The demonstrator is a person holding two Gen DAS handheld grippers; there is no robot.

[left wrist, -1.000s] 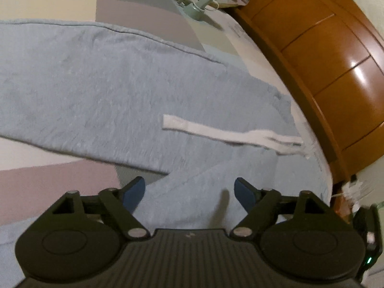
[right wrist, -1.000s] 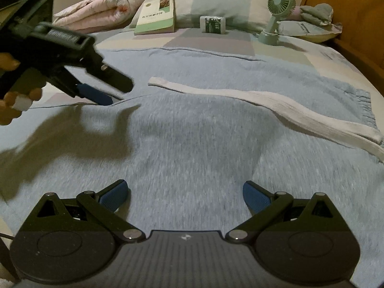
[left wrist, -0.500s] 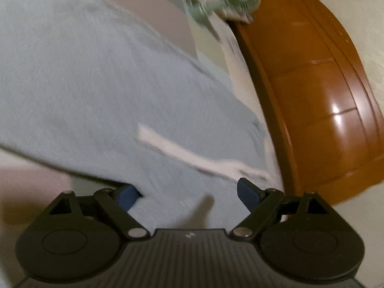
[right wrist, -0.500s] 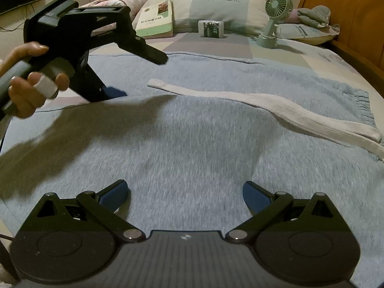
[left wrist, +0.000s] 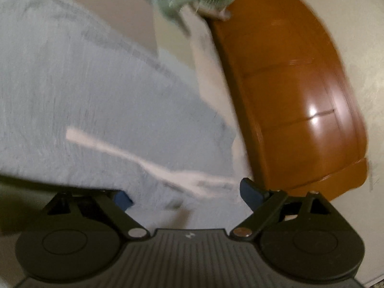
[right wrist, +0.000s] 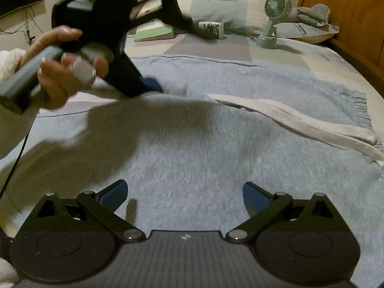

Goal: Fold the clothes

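Observation:
Light blue sweatpants (right wrist: 192,156) lie spread flat across the bed, also filling the left wrist view (left wrist: 96,84). Their white drawstring (right wrist: 300,122) trails over the cloth toward the waistband on the right, and it appears blurred ahead of the left jaws (left wrist: 134,156). A hand holds my left gripper (right wrist: 171,57) above the pants' far left part. Its jaws are opening wide, the lower pad sits close to the cloth, and nothing is pinched between them (left wrist: 187,195). My right gripper (right wrist: 184,192) hovers open over the near cloth with nothing held.
A green desk fan (right wrist: 276,7), a book (right wrist: 153,31), a small box (right wrist: 211,27) and pillows (right wrist: 216,2) sit at the head of the bed. A wooden headboard (left wrist: 300,96) runs along the right side. A cable hangs at the left edge.
The left gripper swung right across the pants toward the drawstring, rolled, and spread its jaws wider. Its view turned toward the headboard. The right gripper stayed put.

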